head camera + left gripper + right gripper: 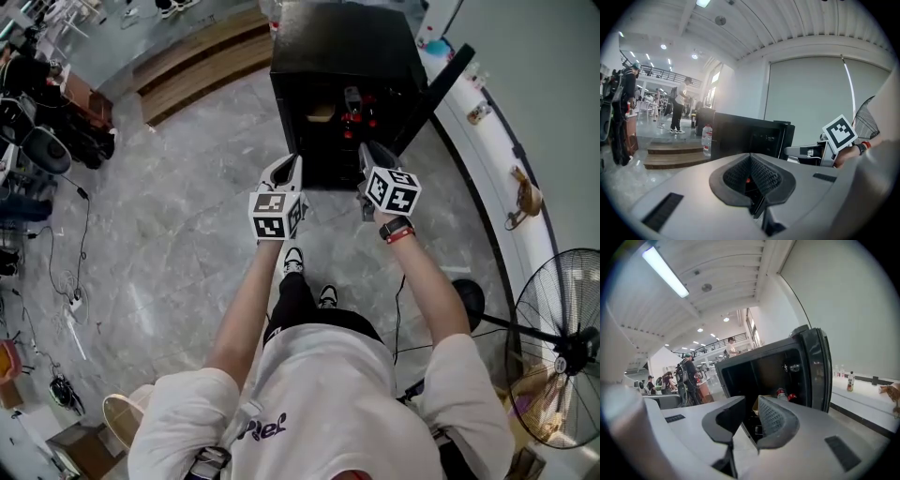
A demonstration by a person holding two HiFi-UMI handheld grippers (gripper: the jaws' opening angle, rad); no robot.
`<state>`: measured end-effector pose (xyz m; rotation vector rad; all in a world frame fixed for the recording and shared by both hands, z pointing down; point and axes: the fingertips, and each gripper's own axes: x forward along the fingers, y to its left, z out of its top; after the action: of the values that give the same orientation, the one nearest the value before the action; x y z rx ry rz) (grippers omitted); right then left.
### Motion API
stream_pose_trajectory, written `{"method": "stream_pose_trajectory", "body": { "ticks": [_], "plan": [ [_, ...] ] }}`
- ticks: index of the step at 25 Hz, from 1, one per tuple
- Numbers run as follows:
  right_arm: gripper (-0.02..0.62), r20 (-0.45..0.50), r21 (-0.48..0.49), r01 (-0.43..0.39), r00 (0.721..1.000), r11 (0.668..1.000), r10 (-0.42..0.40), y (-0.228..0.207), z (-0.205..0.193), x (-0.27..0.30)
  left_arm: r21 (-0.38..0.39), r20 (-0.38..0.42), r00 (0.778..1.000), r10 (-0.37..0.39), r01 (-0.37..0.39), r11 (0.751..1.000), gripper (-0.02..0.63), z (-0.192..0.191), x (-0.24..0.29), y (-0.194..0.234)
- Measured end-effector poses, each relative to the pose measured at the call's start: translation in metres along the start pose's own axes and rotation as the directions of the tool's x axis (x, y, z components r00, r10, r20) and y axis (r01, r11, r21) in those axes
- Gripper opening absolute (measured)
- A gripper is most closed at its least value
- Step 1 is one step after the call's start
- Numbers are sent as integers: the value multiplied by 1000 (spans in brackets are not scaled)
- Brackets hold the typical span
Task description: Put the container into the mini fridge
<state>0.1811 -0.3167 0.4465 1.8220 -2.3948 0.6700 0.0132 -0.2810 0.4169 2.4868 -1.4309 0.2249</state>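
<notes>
The black mini fridge (342,66) stands on the floor in front of me, its door (441,80) swung open to the right. A tan container (322,113) sits on a shelf inside, next to red-capped bottles (354,114). My left gripper (292,173) hangs just before the fridge opening at the left, shut with nothing in it (751,157). At the right my right gripper (367,161) stands open and empty (751,404). In the right gripper view the fridge (764,371) and the tan container (754,404) show beyond the jaws.
A standing fan (558,347) is at the lower right. A white ledge (497,159) runs along the right wall. Wooden steps (202,61) and a water bottle (707,139) lie left of the fridge. People (678,105) stand far back. Cables (70,281) trail on the floor at left.
</notes>
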Motion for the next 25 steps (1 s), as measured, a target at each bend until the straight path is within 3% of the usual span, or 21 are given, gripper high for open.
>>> {"method": "stream_pose_trajectory", "body": {
  "ticks": [5, 10, 14, 20, 25],
  "plan": [
    [83, 16, -38, -29, 999, 999, 30, 13, 13, -42, 20, 27, 1000, 8, -9, 1000, 18, 15, -29, -15],
    [83, -8, -93, -63, 998, 994, 63, 29, 12, -81, -57, 57, 998, 11, -7, 998, 18, 25, -59, -28],
    [75, 5, -94, -67, 998, 993, 68, 43, 10, -111, -36, 82, 996, 25, -22, 999, 18, 31, -79, -39],
    [61, 85, -123, 4, 996, 992, 7, 40, 19, -145, 34, 119, 991, 54, -58, 998, 18, 31, -99, -54],
    [34, 128, -92, 40, 991, 995, -28, 38, 20, -167, 47, 126, 991, 48, -54, 997, 18, 29, -109, -60]
  ]
}}
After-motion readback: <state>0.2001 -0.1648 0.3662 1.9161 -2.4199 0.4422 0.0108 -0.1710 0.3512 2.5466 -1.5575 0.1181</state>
